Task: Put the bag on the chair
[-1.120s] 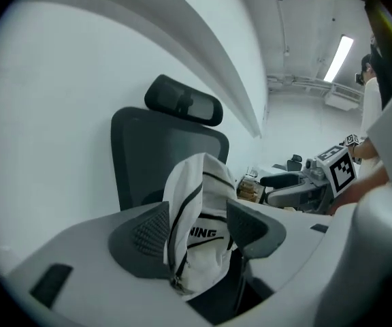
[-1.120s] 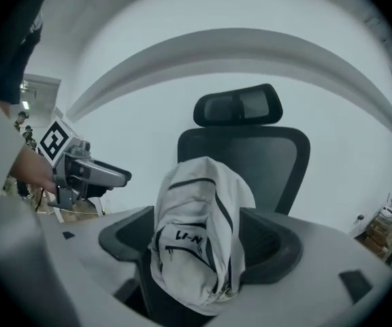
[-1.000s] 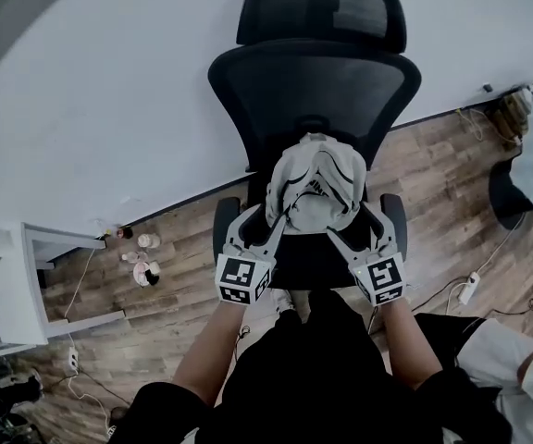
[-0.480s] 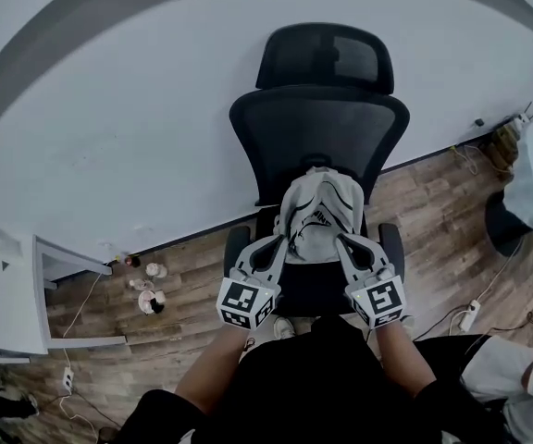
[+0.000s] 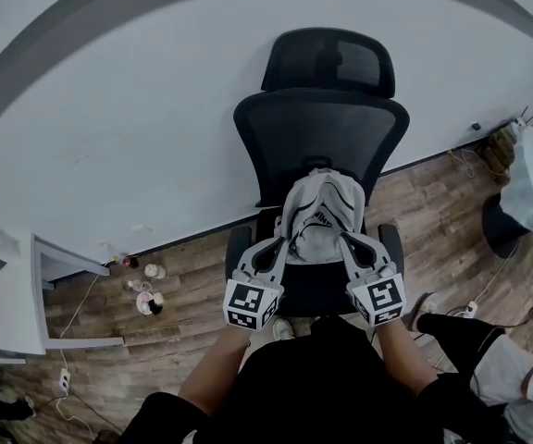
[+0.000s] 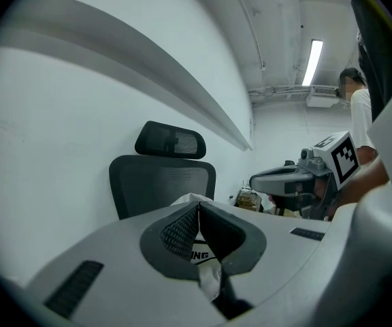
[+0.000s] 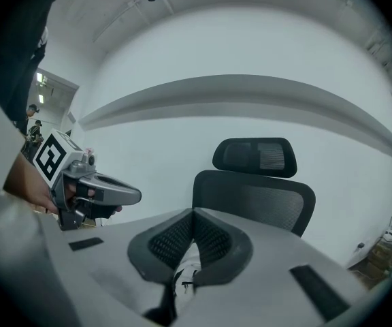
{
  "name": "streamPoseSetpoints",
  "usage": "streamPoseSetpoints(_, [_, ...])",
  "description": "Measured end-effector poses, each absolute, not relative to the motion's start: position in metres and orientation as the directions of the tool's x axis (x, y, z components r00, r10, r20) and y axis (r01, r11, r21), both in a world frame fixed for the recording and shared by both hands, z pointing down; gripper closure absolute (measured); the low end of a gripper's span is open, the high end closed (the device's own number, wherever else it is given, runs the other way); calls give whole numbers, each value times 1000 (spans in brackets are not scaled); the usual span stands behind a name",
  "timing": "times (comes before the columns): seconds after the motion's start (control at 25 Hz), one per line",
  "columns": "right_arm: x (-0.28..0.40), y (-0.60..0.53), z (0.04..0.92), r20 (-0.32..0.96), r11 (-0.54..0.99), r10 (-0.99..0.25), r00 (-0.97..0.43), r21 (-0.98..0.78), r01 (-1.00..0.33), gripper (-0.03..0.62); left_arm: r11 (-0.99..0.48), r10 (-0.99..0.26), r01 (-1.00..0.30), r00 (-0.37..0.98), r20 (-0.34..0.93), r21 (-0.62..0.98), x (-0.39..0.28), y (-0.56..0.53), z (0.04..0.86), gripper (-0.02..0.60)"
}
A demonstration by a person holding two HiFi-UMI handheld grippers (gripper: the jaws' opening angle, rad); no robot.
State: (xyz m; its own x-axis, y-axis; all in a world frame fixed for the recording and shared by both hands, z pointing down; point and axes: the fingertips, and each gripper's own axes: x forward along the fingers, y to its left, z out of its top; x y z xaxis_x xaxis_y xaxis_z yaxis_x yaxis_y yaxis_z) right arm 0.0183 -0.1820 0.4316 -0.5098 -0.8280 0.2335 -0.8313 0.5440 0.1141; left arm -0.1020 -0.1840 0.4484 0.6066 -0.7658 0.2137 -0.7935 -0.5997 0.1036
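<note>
While both tongs are clenched on it, the white bag [image 5: 320, 213] hangs between them: the left tongs [image 5: 283, 244] pinch its fabric on one side and the right tongs [image 5: 346, 240] on the other, with cloth showing between the pads in each gripper view. Beyond the tongs stands the black office chair [image 5: 320, 128], its seat [image 5: 309, 281] below them and directly under the bag. Whether the bag's bottom already touches the seat cannot be told. Delivery looks nearly done; what seems left is to settle the bag fully, let go and withdraw.
</note>
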Motion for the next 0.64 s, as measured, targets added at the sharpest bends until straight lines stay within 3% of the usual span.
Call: streamPoseSetpoints(0.64, [16,-181,444,251,545,-824,-508,105,-832,574,-599,-761,-795,601,245,90,-105,-179,457,557])
